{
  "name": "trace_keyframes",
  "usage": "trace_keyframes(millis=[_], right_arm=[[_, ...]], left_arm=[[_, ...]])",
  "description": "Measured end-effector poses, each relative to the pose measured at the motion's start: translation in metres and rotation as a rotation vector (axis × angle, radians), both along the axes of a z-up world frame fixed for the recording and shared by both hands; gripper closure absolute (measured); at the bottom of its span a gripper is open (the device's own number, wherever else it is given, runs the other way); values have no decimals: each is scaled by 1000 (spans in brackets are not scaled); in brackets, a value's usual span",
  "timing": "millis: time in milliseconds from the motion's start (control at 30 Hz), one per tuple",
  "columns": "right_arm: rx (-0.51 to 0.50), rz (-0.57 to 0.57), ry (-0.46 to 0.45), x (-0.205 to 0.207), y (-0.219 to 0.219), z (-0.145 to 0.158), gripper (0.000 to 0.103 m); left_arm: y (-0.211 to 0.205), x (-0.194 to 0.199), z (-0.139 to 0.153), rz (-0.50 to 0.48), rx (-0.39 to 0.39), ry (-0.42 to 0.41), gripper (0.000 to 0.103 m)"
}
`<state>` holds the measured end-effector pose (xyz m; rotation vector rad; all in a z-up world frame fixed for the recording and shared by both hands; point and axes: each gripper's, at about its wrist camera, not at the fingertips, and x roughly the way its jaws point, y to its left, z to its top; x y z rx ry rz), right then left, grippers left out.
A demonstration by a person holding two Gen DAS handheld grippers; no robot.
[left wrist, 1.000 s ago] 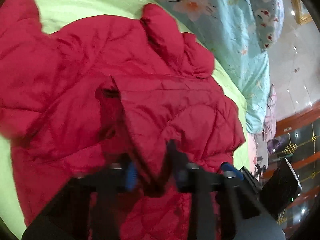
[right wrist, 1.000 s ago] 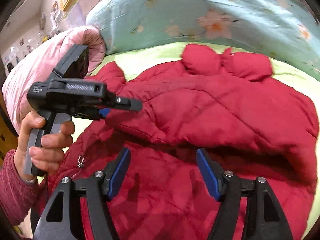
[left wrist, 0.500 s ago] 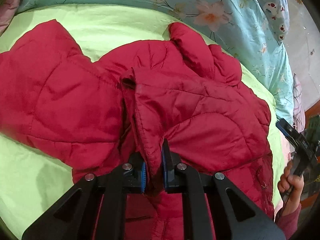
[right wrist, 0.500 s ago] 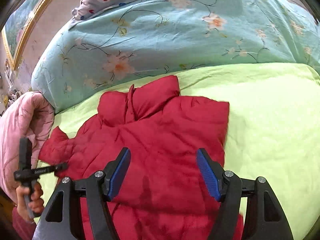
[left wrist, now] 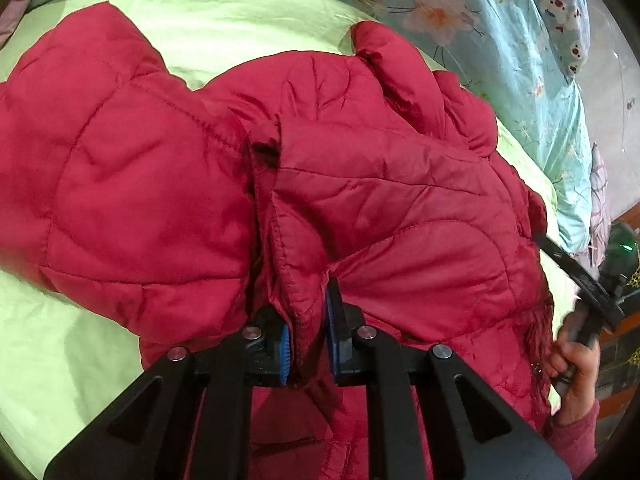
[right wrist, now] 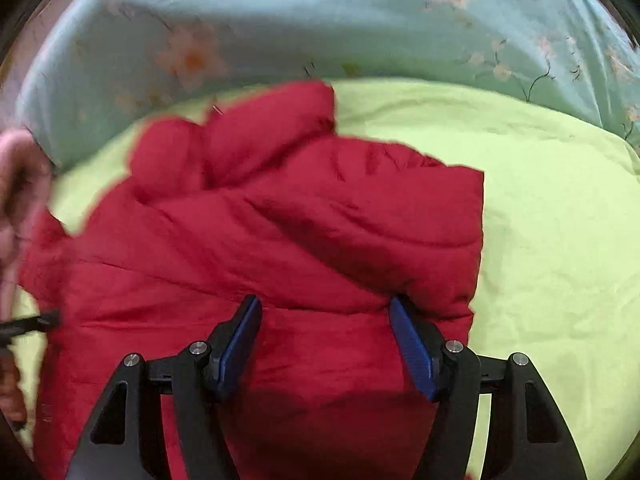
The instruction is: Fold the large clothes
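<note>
While your left claw [left wrist: 306, 340] stayed clamped on the stitched edge of the red quilted puffer jacket [left wrist: 380, 208], you swung the right claw [right wrist: 326, 340], blue pads apart, back low over its body on the lime-green bed sheet [right wrist: 560, 220], so the sleeve fold looked nearly laid.

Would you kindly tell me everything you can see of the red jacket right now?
The red jacket is a puffy, quilted garment of slightly shiny fabric with stitched seams. It lies crumpled on the lime-green sheet, its collar end toward the floral duvet. One sleeve is laid across the body. The left tongs are shut on a hemmed edge; the right tongs hover open over the lower body, not visibly gripping.
</note>
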<state>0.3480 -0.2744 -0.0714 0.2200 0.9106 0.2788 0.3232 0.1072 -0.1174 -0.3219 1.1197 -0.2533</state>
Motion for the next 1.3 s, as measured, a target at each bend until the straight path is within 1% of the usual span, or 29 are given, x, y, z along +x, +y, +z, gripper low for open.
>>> trace_keyframes(millis=[67, 100, 167, 200, 233, 300, 433, 500, 567, 700, 733, 800, 967, 1100, 1233, 1300], right_arm=[[-40, 35, -26, -12, 11, 7, 35], [-68, 54, -21, -14, 18, 4, 34], [-106, 77, 34, -6, 27, -15, 34], [-109, 82, 71, -1, 28, -29, 34], [-89, 84, 89, 3, 27, -38, 34], [-68, 72, 87, 6, 24, -43, 33], [-137, 78, 78, 5, 33, -43, 33], [-142, 75, 80, 6, 35, -45, 33], [-142, 66, 83, 6, 32, -44, 34], [-134, 47, 56, -5, 29, -29, 35], [-117, 44, 50, -9, 27, -25, 35], [-88, 36, 35, -15, 25, -17, 35], [-46, 61, -8, -34, 37, 3, 35], [-26, 92, -33, -49, 53, 14, 35], [-9, 127, -57, -66, 65, 25, 35], [-7, 142, -60, -72, 70, 28, 35]], left_arm=[[-3, 1, 0, -1, 12, 0, 90], [-4, 1, -1, -1, 22, -1, 89], [-5, 0, -2, 0, 30, -5, 88], [-5, 0, -2, 0, 28, -7, 87], [-5, -1, -3, 1, 26, -10, 87], [-5, 0, -6, 0, 25, -17, 86], [0, -2, -12, 11, 1, -17, 85], [2, -5, -9, 19, -11, -17, 83], [6, -14, -2, 24, -15, -41, 78], [25, -38, 12, 56, -42, -78, 61], [33, -45, 16, 68, -41, -92, 60], [48, -56, 21, 88, -63, -113, 60], [93, -69, 23, 212, -78, -124, 60], [136, -75, 21, 346, -91, -154, 61], [185, -73, 8, 477, -160, -130, 61], [204, -72, 1, 521, -171, -118, 61]])
